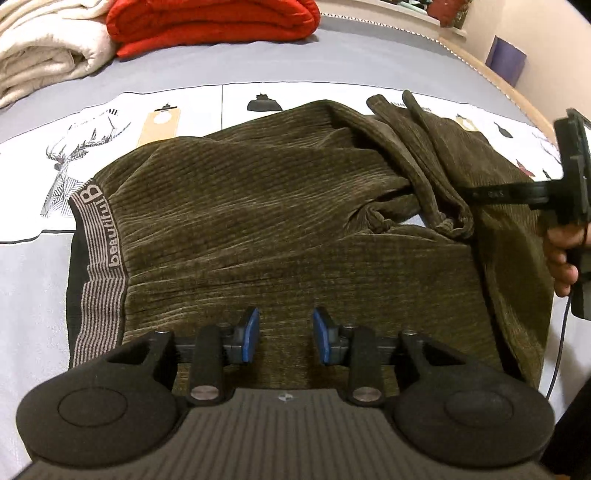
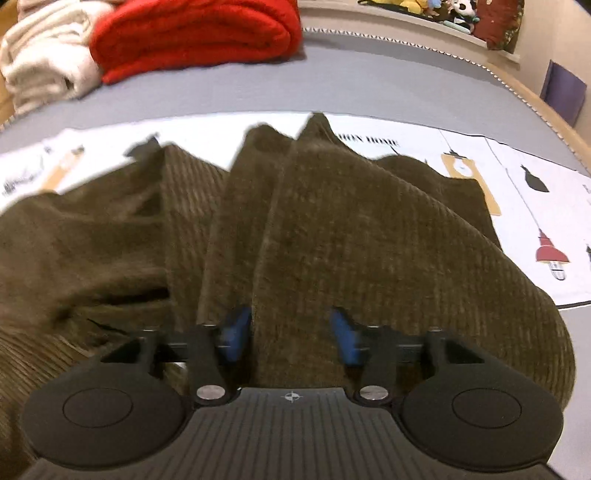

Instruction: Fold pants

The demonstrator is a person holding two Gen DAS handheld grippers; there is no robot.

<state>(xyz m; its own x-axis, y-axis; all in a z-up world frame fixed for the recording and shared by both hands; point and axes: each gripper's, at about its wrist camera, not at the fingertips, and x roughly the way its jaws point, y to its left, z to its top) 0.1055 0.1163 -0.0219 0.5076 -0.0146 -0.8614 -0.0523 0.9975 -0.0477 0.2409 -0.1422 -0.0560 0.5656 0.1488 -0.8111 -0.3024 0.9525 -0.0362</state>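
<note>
Olive-brown corduroy pants lie on the bed, their striped "beautiful" waistband at the left. The legs are bunched and partly doubled over toward the right. My left gripper is open and empty, low over the near edge of the pants by the waist. My right gripper is open, with a raised fold of the pant leg standing between its blue pads; the view is blurred. The right gripper also shows at the right edge of the left wrist view, held by a hand.
The pants rest on a white printed sheet over a grey bed cover. A folded red blanket and a cream blanket lie at the far left. A wooden bed edge runs along the right.
</note>
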